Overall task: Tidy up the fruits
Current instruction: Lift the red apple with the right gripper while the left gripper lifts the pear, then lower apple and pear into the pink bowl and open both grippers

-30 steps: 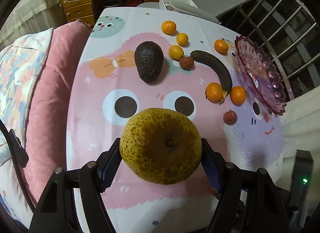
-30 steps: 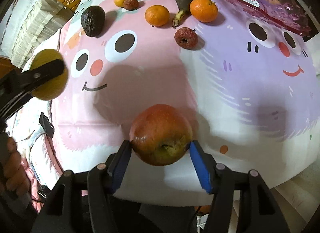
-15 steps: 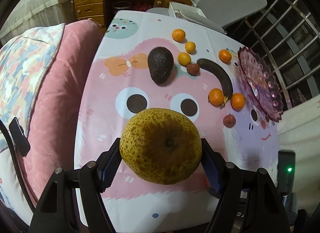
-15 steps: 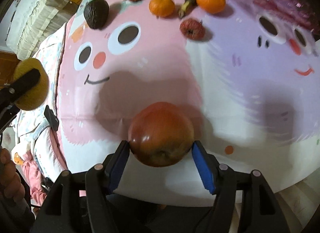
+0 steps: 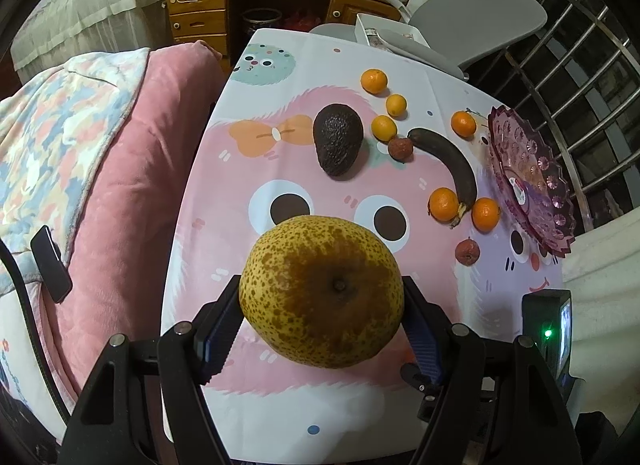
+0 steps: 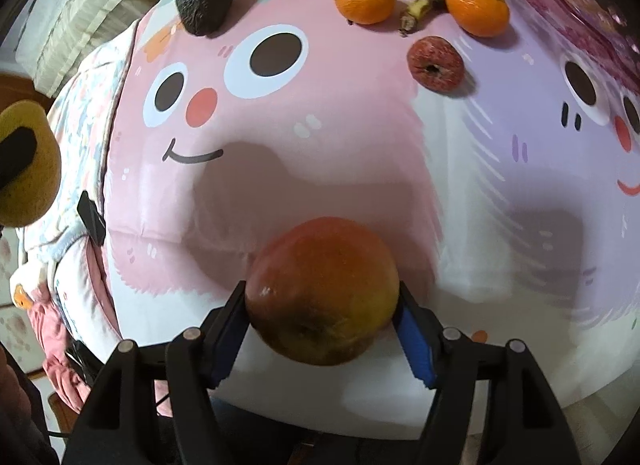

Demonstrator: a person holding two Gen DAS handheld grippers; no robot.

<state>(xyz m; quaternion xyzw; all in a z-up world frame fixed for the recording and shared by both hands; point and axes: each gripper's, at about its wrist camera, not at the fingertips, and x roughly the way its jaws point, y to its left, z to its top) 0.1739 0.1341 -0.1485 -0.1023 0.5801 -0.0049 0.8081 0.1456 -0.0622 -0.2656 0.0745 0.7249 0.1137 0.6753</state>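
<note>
L tongs gripping speckled pear, R tongs opening round apple, pads seemingly touching

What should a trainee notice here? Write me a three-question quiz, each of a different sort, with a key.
1. True or false: the purple glass dish already holds fruit.
2. The left gripper is closed on which fruit? A) avocado B) spotted yellow pear C) apple
3. Which fruit's stem end lies between the two tangerines nearest the dish?

Key: 1 false, only a sticker shows inside it. 2 B. 3 the blackened banana.
</note>
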